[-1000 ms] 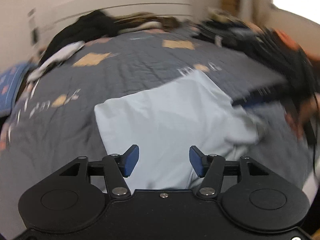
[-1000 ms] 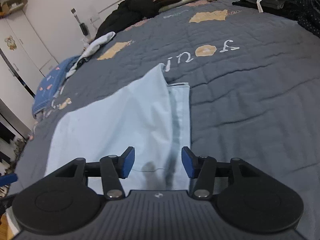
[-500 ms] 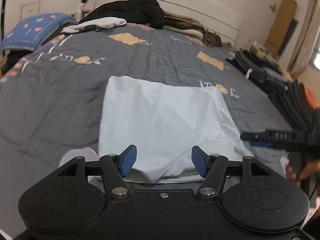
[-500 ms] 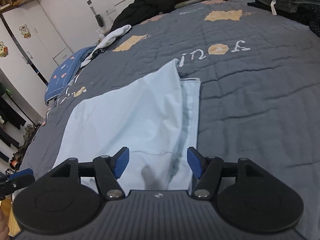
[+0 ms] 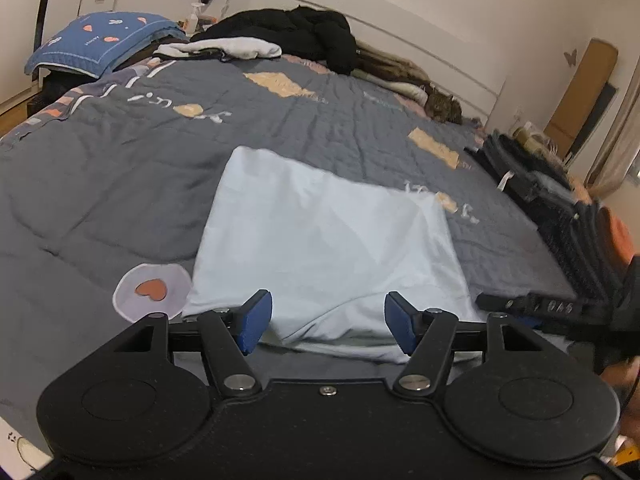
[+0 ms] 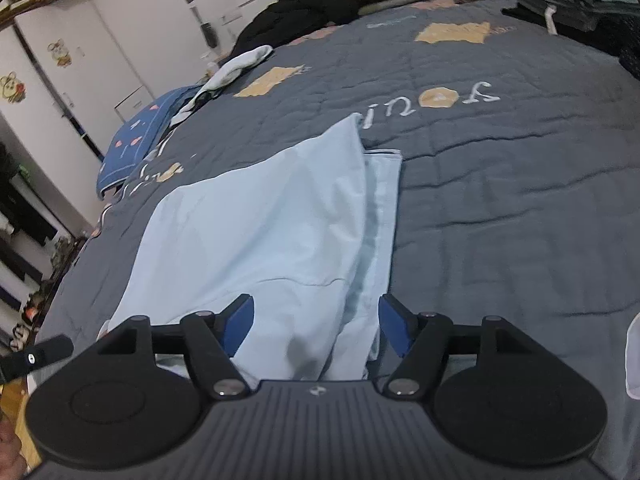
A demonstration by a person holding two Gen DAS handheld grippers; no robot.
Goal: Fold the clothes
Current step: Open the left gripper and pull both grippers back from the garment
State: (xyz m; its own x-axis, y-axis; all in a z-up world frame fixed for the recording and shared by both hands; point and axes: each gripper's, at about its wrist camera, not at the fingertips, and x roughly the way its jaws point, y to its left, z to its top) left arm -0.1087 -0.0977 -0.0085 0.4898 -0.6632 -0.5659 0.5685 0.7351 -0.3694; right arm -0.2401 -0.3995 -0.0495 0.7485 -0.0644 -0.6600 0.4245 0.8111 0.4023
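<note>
My bed point(image 5: 120, 184) is covered by a grey quilted spread with tan patches and pale lettering, and it carries everything here. Near my edge lies a pale blue garment point(image 5: 324, 240), folded over so a narrow strip of its lower layer shows along one side point(image 6: 382, 200). At the head end sit a black heap of clothing point(image 5: 304, 32), a white garment point(image 5: 240, 46) just beside it, and brown folded blankets point(image 5: 400, 76). A blue patterned pillow point(image 5: 100, 40) rests at the far corner. Stacked dark folded clothes point(image 5: 560, 208) line my right-hand edge.
</note>
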